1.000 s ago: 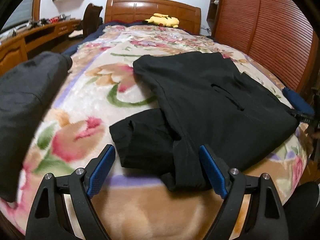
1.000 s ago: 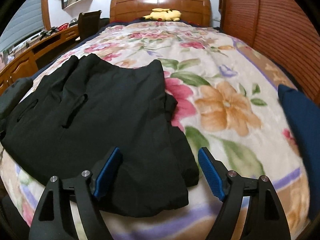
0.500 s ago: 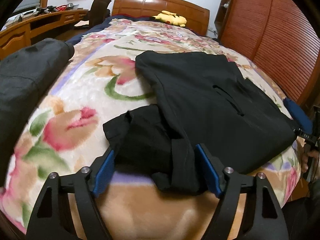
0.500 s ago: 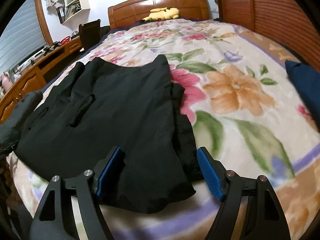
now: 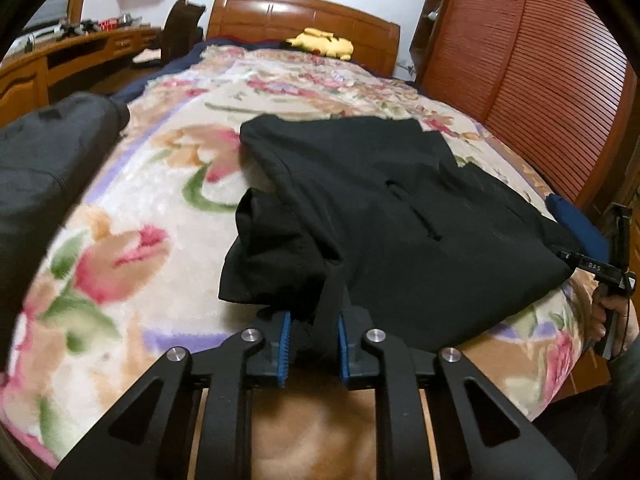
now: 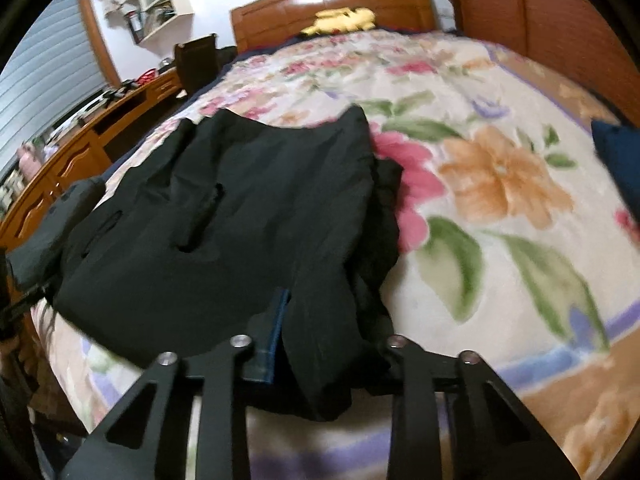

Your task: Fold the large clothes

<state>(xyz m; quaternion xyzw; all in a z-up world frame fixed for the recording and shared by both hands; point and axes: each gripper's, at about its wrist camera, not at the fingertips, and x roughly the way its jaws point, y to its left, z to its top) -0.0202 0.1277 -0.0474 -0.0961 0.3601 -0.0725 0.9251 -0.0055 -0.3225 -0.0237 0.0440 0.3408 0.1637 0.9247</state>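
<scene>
At the lower centre of both wrist views, the left gripper and right gripper are closing, each pinching a bunched near corner of the black garment, which lies spread on the floral bed. Both holds should bite through every layer, then lift evenly so the hem stays straight for the fold.

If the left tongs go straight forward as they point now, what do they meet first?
The black garment itself: the left tongs are closing on its near edge, cloth already between the pads. Beyond it lies the floral blanket; depth is hard to judge.
</scene>
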